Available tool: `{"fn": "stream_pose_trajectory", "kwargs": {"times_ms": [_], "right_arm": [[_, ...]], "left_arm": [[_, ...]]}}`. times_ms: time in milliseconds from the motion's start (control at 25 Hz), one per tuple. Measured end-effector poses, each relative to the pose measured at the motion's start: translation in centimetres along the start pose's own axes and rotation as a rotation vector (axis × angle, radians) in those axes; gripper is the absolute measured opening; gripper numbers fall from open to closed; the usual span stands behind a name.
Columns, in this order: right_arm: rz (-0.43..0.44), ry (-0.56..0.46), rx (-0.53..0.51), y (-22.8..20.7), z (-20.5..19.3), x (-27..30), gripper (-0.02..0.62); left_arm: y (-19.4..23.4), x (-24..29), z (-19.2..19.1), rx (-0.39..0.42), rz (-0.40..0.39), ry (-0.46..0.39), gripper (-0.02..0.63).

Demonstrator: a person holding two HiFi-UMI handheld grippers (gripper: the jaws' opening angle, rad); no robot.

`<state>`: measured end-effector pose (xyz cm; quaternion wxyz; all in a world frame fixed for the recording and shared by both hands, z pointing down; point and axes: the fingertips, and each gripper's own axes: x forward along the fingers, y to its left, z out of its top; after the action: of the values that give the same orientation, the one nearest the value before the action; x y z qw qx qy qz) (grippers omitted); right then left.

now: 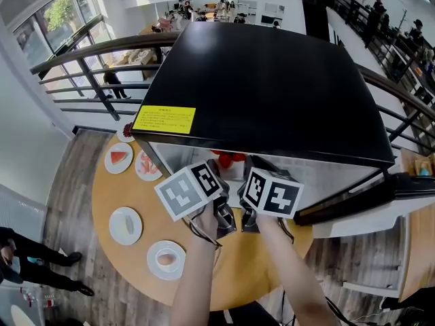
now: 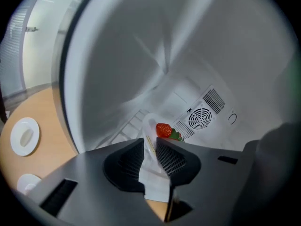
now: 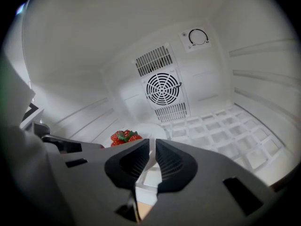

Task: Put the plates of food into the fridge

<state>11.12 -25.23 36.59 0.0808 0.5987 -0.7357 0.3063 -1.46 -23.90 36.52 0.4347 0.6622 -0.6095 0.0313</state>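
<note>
We see the left gripper [image 2: 150, 147] with jaws narrow, clamped on the near rim of the strawberry plate [image 2: 149, 126]. The right gripper [image 3: 153, 147] also has narrow jaws on that plate's rim. The plate sits inside the fridge [image 1: 272, 87], low on the wire shelf [image 3: 221, 135], near the fan grille [image 3: 162, 89] (far wall). Four other plates [image 1: 126, 225] lie left on the round table [image 1: 245, 263].
</note>
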Motion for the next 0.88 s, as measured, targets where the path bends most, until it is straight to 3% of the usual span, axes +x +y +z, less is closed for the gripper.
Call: {"fn": "stream_pose_trajectory", "kwargs": {"times_ms": [320,600,720,880], "right_arm": [[0.078,0.024,0.01,0.5,-1.6,-1.8,0.05],[0.085,0.158,-0.12,1.0,-3.2,-1.8,0.049],[0.091,0.138,-0.101,1.1,-2.9,-1.8,0.048],[0.077,0.086,-0.049,0.7,-2.3,-1.2,0.034]], "left_arm": [[0.4,1.1,-0.1,-0.004,0.053,0.028,0.086],[0.7,1.5,0.2,-0.057,0.064,0.0,0.086],[0.7,1.5,0.4,-0.075,0.061,-0.004,0.086],[0.4,1.3,0.1,-0.012,0.038,-0.002,0.086]]}}
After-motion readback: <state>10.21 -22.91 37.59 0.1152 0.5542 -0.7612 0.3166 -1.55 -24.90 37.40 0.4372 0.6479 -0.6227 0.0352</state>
